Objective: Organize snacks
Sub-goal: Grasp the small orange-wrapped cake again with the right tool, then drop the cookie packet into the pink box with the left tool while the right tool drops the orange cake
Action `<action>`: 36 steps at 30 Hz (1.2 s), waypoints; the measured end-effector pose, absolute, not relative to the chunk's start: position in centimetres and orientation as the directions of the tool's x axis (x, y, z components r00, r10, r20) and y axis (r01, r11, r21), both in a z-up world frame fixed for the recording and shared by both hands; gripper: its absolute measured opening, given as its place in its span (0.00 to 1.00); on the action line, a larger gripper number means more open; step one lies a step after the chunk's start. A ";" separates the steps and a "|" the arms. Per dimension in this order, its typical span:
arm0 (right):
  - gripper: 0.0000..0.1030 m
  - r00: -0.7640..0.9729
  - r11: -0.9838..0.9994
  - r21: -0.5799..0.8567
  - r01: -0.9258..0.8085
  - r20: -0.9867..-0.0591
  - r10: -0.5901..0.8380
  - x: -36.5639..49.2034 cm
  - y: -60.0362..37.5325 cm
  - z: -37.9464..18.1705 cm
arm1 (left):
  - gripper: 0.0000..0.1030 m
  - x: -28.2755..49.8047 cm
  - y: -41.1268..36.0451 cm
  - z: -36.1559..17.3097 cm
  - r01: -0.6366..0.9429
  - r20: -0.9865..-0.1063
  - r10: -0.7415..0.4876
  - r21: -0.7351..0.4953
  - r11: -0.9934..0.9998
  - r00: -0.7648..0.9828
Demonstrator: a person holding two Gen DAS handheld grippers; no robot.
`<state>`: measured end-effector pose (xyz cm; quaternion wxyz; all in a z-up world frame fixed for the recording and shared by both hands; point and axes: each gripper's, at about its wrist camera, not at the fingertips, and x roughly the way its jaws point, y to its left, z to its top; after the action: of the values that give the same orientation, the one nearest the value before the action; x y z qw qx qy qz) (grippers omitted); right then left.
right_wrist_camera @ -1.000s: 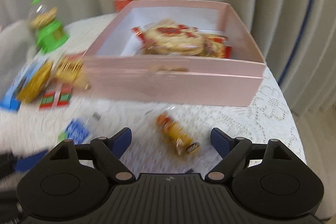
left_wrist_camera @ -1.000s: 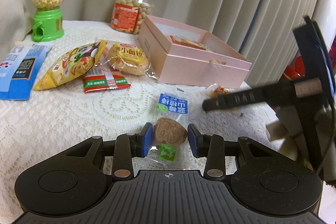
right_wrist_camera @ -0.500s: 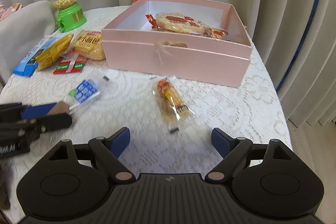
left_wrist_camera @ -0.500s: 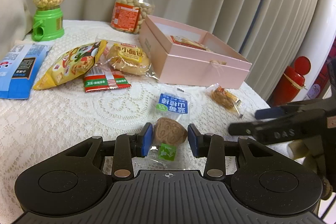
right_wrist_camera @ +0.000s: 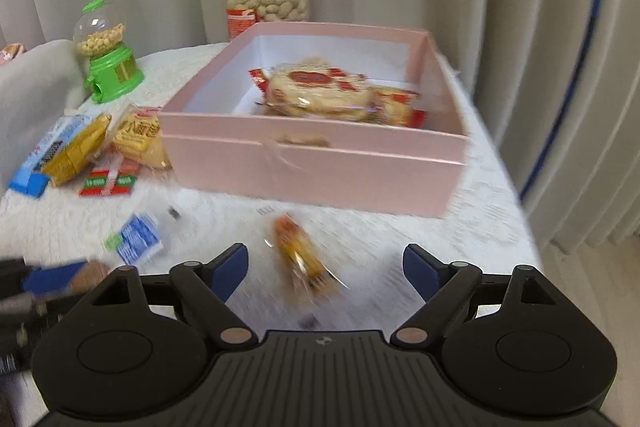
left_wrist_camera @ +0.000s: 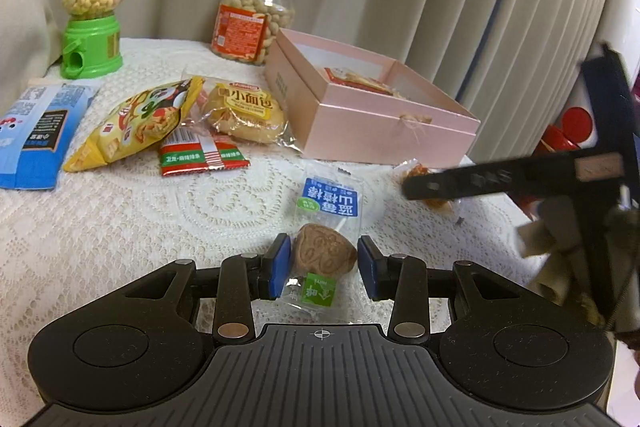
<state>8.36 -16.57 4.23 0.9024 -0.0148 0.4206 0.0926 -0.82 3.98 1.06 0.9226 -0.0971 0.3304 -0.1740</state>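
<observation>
My left gripper [left_wrist_camera: 323, 269] rests low on the lace tablecloth, shut on a wrapped brown lollipop biscuit [left_wrist_camera: 320, 247] with a blue label; its blue pads touch both sides of the wrapper. An orange snack packet [right_wrist_camera: 300, 255] lies in front of the open pink box [right_wrist_camera: 312, 167], which holds several red-and-cream snack packs [right_wrist_camera: 320, 91]. My right gripper [right_wrist_camera: 324, 259] hovers over the orange packet with its jaws wide and closing, and the packet lies between the tips untouched. In the left wrist view one black finger [left_wrist_camera: 460, 183] of it covers part of that packet.
Left of the box lie a bread packet [left_wrist_camera: 244, 111], a yellow snack bag [left_wrist_camera: 140, 123], a red-green packet [left_wrist_camera: 200, 155] and a blue packet [left_wrist_camera: 36, 131]. A peanut jar [left_wrist_camera: 256, 23] and green candy dispenser [left_wrist_camera: 92, 27] stand at the back. The table edge [right_wrist_camera: 500, 187] curves just right of the box.
The right gripper drew back from the box, then came in close again over the orange packet, blurring its view. The left gripper and its lollipop have not moved.
</observation>
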 end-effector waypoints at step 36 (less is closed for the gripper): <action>0.24 0.622 0.971 0.060 -0.231 -0.758 0.195 6.0 -15.3 4.7 | 0.42 -1.0 2.2 1.2 0.285 -0.617 -0.324 -0.165 0.944 0.717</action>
<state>5.97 -15.31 4.72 0.9004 -0.0215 0.4182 0.1181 -1.03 2.23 1.24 0.9262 -0.0292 0.3381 -0.1644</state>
